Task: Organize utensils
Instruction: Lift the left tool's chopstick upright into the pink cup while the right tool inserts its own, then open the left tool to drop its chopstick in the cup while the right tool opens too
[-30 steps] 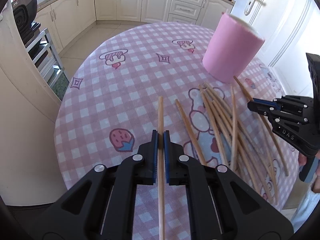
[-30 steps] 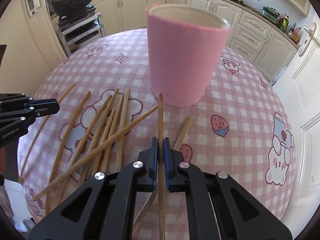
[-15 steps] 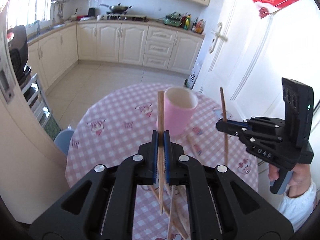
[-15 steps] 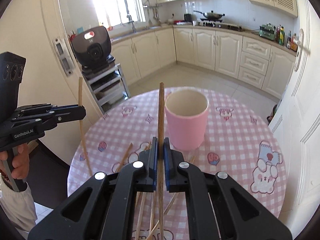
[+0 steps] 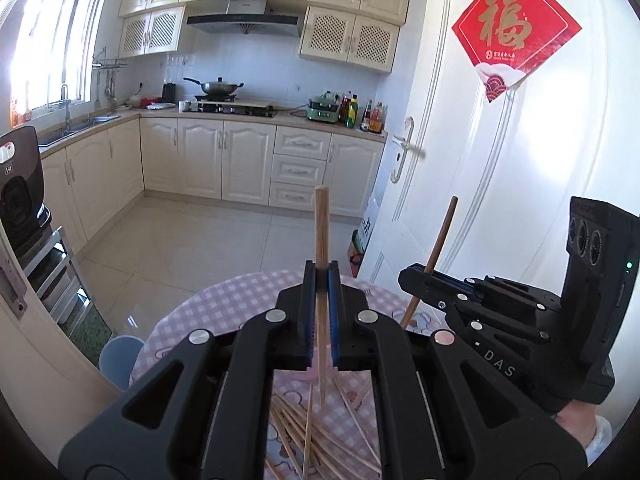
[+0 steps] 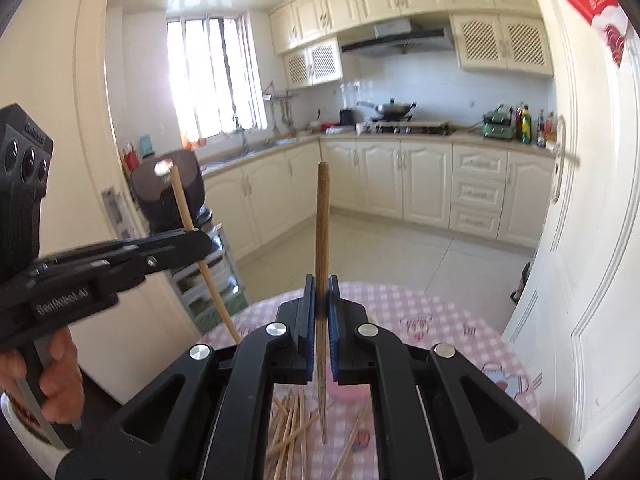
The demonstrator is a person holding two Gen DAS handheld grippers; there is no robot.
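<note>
My left gripper [image 5: 321,276] is shut on a light wooden chopstick [image 5: 321,240] and holds it upright, high above the table. My right gripper [image 6: 321,284] is shut on a darker chopstick [image 6: 322,220], also upright. Each gripper shows in the other's view: the right one [image 5: 416,278] with its chopstick [image 5: 440,236], the left one [image 6: 196,236] with its chopstick [image 6: 188,216]. Several loose chopsticks [image 5: 308,428] lie on the pink checked tablecloth [image 5: 224,304] below. The pink cup [image 6: 346,392] is mostly hidden behind my right gripper.
The round table [image 6: 440,320] stands beside a white door [image 5: 500,160]. A metal rack [image 5: 52,272] with a black appliance [image 6: 168,184] stands to the left. A blue stool [image 5: 118,356] sits by the table edge. Kitchen cabinets [image 5: 240,160] line the far wall.
Both grippers have lifted their chopsticks off the table and risen high, tilting the sticks upright. The cup has dropped out of the left wrist view and almost out of the right.
</note>
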